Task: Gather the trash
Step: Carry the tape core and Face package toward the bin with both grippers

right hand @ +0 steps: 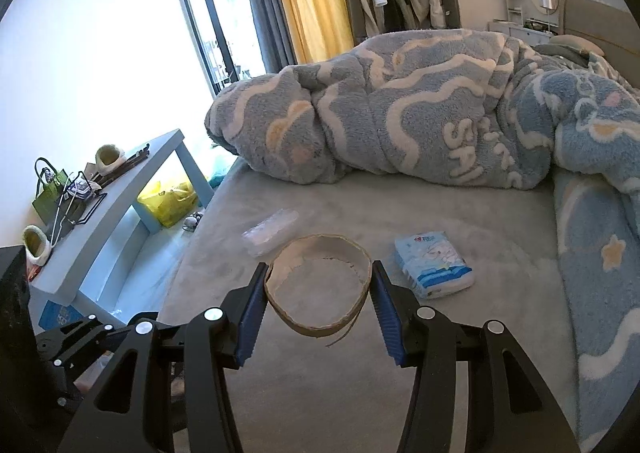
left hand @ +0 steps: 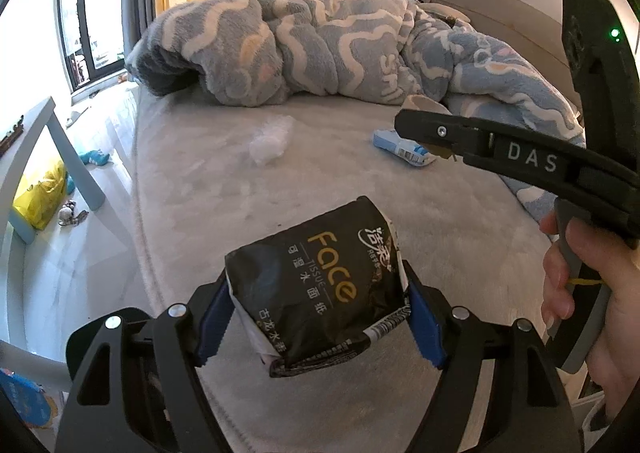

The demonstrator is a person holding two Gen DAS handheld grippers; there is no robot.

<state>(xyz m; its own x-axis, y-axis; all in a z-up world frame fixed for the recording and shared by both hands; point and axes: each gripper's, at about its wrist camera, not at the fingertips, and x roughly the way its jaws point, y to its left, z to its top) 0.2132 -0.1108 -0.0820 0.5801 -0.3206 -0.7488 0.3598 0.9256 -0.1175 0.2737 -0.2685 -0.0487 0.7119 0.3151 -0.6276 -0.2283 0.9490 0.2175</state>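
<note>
Jaws of the left gripper (left hand: 316,317) are closed on a black tissue pack (left hand: 316,285), pinched across its soft sides and held above the grey bed (left hand: 320,173). That wrapper looks crumpled and part-empty, so it could buckle and slide out if the squeeze eases or the gripper swings fast.

On the bed, taking the blue fleece blanket (right hand: 400,113) as landmark: a clear plastic wrapper (right hand: 270,231) lies in front of its left end and a light blue tissue pack (right hand: 434,267) in front of its middle; both are loose and light, easy to nudge away.

Jaws of the right gripper (right hand: 318,293) stand half open around a squashed cardboard ring (right hand: 320,285), the blue pads touching or nearly touching its sides. I judge it held, though thinly: the ring may flatten further, twist, and drop onto the bed.
</note>
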